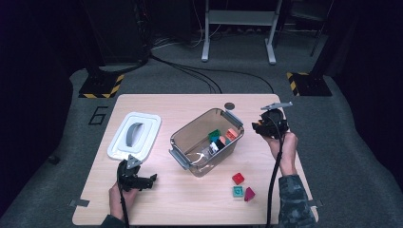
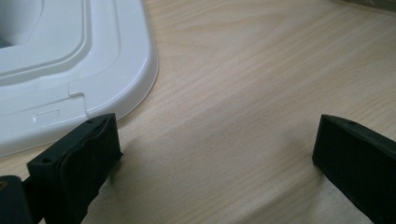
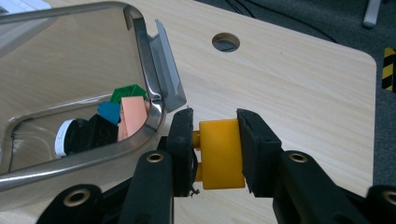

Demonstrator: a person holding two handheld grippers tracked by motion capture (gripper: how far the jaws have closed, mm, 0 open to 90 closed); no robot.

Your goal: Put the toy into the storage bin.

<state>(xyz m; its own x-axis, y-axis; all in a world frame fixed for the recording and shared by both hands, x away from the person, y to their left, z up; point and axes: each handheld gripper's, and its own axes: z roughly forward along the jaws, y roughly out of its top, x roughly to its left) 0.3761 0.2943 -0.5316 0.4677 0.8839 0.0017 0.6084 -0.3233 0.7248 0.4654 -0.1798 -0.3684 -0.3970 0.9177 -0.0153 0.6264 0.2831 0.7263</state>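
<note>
While several coloured blocks already lay in the clear plastic bin [image 1: 190, 142], three more [image 1: 243, 188] waited on the wooden table [image 1: 190, 204]. Clamped tight in the right gripper [image 3: 215, 140], a yellow plastic block [image 3: 222, 156] hung just beside the bin's rim, not yet inside. Wide open and holding nothing, the left gripper [image 2: 215, 154] rested near the white lid [image 2: 70, 70].

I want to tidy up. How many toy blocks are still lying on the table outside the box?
3: a red block, a teal block and a magenta block, grouped by the table's near edge.
</note>
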